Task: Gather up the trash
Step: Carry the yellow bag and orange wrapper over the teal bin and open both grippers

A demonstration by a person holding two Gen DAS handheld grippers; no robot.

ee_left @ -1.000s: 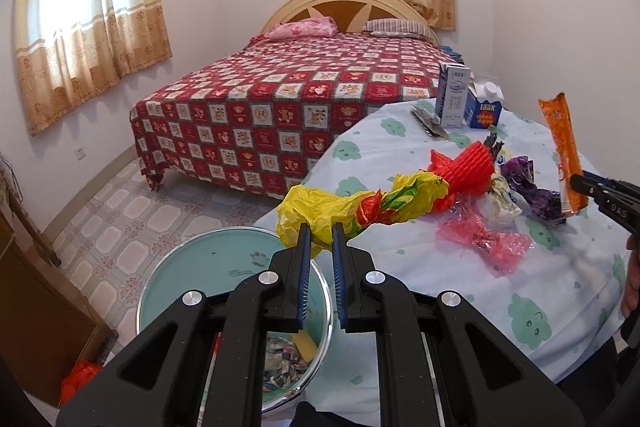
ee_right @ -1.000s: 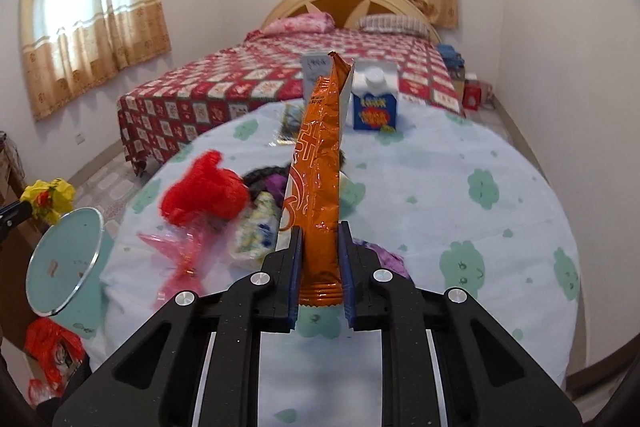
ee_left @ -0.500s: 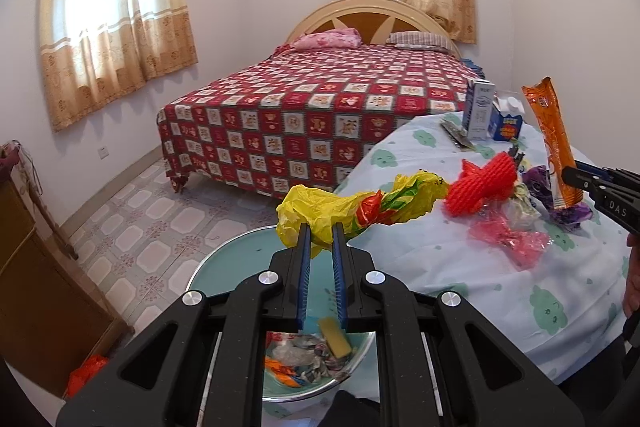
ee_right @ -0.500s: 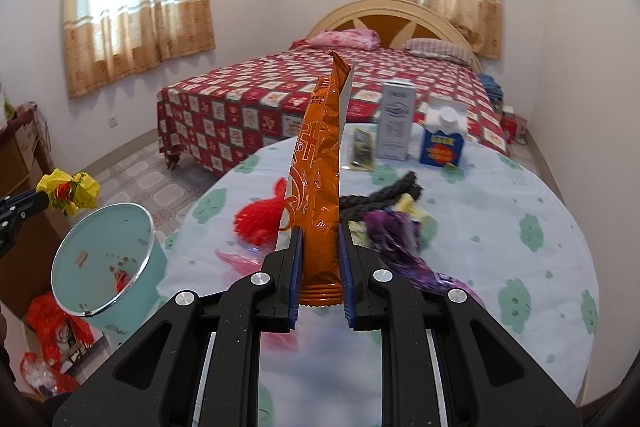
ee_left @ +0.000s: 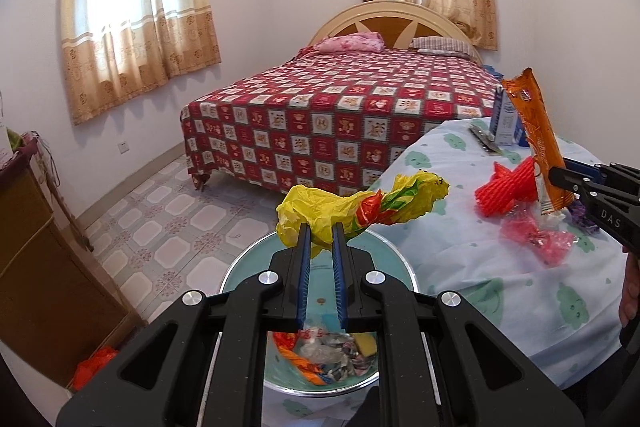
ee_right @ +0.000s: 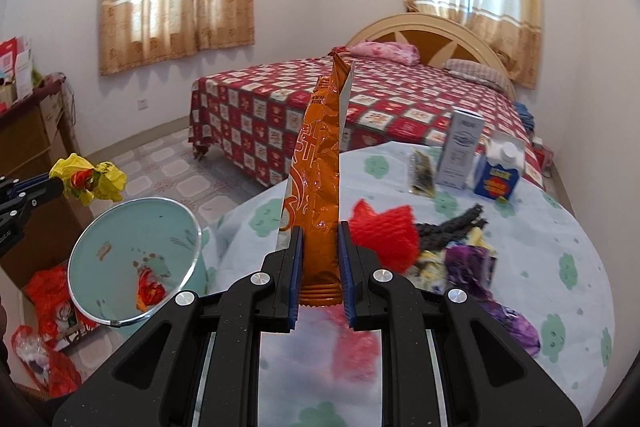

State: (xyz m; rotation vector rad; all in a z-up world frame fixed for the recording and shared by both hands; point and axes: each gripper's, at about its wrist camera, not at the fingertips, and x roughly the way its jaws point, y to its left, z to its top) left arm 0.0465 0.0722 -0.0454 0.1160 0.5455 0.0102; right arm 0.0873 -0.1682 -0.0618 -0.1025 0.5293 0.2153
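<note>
— Since a second ago, what has been shifted?

— Both held pieces of trash have been carried sideways toward the bin [ee_left: 320, 343]; the bin is now seen more fully below the left gripper [ee_left: 320, 239], and the worktop [ee_right: 520, 259] has slid to the right in both views.

— What is held?

— A crumpled yellow plastic bag [ee_left: 356, 211] with red and green print is pinched between the nearly closed jaws of the left gripper, above the bin's open mouth. An orange snack wrapper [ee_right: 320, 187] is clamped upright near its bottom seal by the right gripper [ee_right: 320, 255], whose jaws are closed on it, above the worktop's edge.

— Where is the bin?

— It stands on the tiled floor just beside the worktop, with wrappers and scraps seen inside.

— What is left on the worktop?

— A red foam net [ee_right: 384, 235], a pink wrapper [ee_left: 536, 239], a purple wrapper [ee_right: 472, 259], a dark strip [ee_right: 452, 227], a white box [ee_right: 460, 151] and a blue carton [ee_right: 498, 175] lie on the cloud-print cloth. A bed [ee_left: 340, 107] is seen behind.
</note>
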